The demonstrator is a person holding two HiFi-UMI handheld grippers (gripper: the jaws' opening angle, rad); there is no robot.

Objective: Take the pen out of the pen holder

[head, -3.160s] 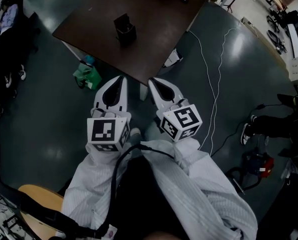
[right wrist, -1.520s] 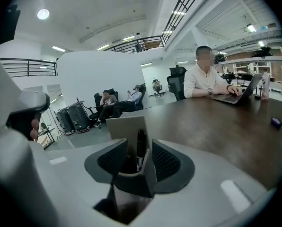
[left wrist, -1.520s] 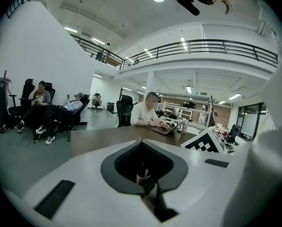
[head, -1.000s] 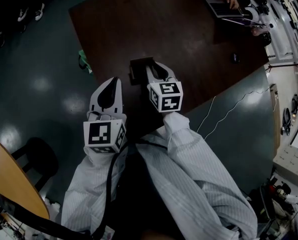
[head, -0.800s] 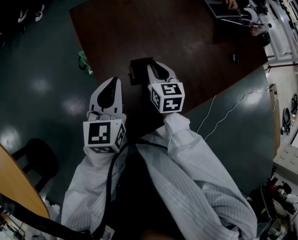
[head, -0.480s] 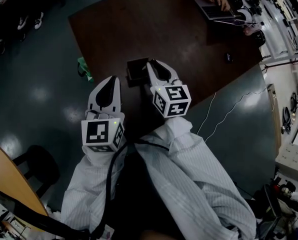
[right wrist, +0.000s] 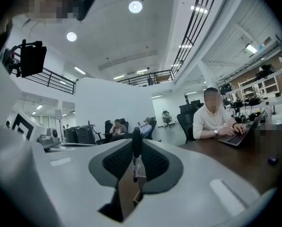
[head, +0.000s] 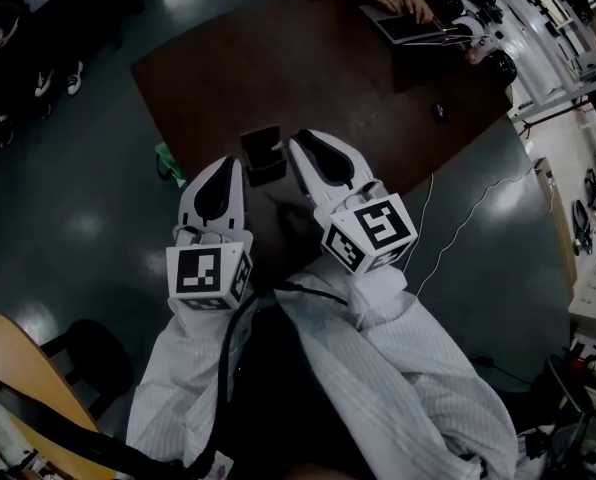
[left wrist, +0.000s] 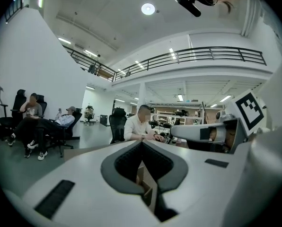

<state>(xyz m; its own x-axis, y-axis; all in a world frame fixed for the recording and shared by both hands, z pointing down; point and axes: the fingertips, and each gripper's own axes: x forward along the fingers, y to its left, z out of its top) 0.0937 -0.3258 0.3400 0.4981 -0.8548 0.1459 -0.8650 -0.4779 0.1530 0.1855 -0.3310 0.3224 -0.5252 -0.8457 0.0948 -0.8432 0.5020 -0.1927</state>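
- The dark brown surface (head: 378,88) spreads out beyond both pairs of fingers. At its far edge, well apart from them, another person works on a laptop (head: 406,26).
- The person's striped sleeves (head: 418,388) lead up to the two grippers. Both are held out side by side over the near corner of the surface, so that they work close to the body.
- The left gripper (head: 228,160) has its fingers (left wrist: 84,174) clenched together with nothing between them. It waits just beside the work and to my judgement takes no part in the grasp.
- The right gripper (head: 300,146) points about level. Its fingers (right wrist: 188,174) are clamped on the pen.
- The pen holder (head: 263,158) is a small dark box. It stands on the surface just beside the right fingertips, between them and the left fingertips. It is upright and no finger touches it.
- The pen (right wrist: 136,150) stands upright across the right fingers, pinched near its dark upper part. Its lighter lower end hangs free below the pads. It is probably held upright so that it slides straight out of the holder without tipping the box.
- From the free lower end I judge that the pen is already clear of the holder, but the head view is too dark to confirm it.
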